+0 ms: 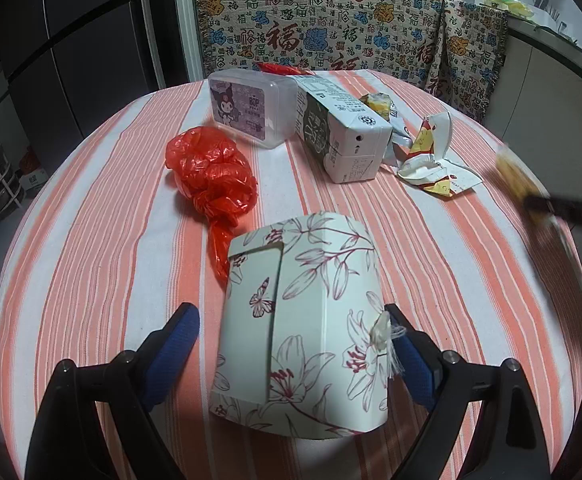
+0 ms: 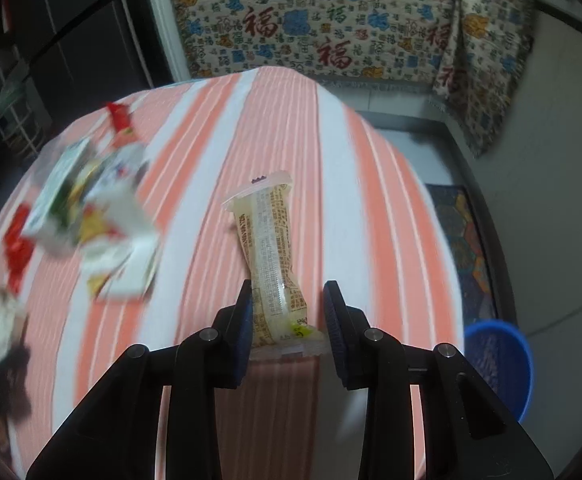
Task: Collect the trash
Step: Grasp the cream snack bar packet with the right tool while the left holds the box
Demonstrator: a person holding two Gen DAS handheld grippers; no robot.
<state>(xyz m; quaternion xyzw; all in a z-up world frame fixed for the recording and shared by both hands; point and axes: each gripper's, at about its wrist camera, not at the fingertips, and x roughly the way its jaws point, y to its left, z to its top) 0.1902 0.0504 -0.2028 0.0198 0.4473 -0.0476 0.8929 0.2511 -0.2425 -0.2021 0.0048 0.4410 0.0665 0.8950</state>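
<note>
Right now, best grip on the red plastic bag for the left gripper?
Take the red plastic bag at its knotted neck, where the wad narrows into a tail pointing toward the camera. Come from above, jaws across the neck. The floral box sits between the left gripper's fingers, so clear it first.

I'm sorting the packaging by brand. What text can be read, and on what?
"BOP": label of the clear plastic box.
"福": repeated on the patterned cloth.
Milk carton: large characters and fine print, too distorted to read.
Clear snack wrapper: print too small.
Torn red-and-yellow wrapper: lettering unreadable.
</note>
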